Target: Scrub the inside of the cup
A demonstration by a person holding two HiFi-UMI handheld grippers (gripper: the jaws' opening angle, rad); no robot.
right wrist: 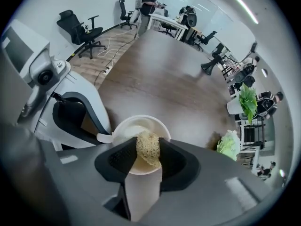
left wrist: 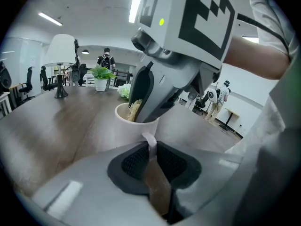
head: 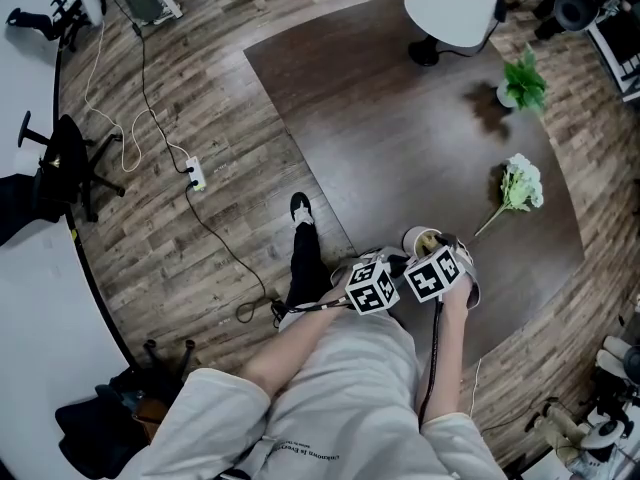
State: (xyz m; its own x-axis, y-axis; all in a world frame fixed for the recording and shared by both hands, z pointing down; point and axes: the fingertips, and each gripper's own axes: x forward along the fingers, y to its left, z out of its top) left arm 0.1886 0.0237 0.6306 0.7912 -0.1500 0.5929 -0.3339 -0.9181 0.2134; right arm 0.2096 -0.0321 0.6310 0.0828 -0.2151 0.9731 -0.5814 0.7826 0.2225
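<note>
We see a white cup (right wrist: 141,128) at the near edge of the dark desk (head: 400,138), close in front of the person. The left tool (left wrist: 151,160) is drawn narrow on the cup's handle (left wrist: 149,142), which stands pinched between its two dark pads. The right tool (right wrist: 148,155) is clamped on a yellowish, fibrous scrub pad (right wrist: 148,147), which hangs over the cup's mouth and dips below the rim. Apart from the pad, the pale inner wall shows nothing we can name.

The only print close by is the black-and-white square markers on each tool's cube. We make out no brand or lettering on the cup. A line of small text on the person's pale clothing in the head view is too small to read.

In the head view the two tools cover most of the cup, leaving only part of its rim. The right tool's own body hides the cup's floor and base, so we cannot tell whether it rests on the desk. Farther across the desk lie a white flower bunch (head: 520,183) and a potted plant (head: 522,83).
</note>
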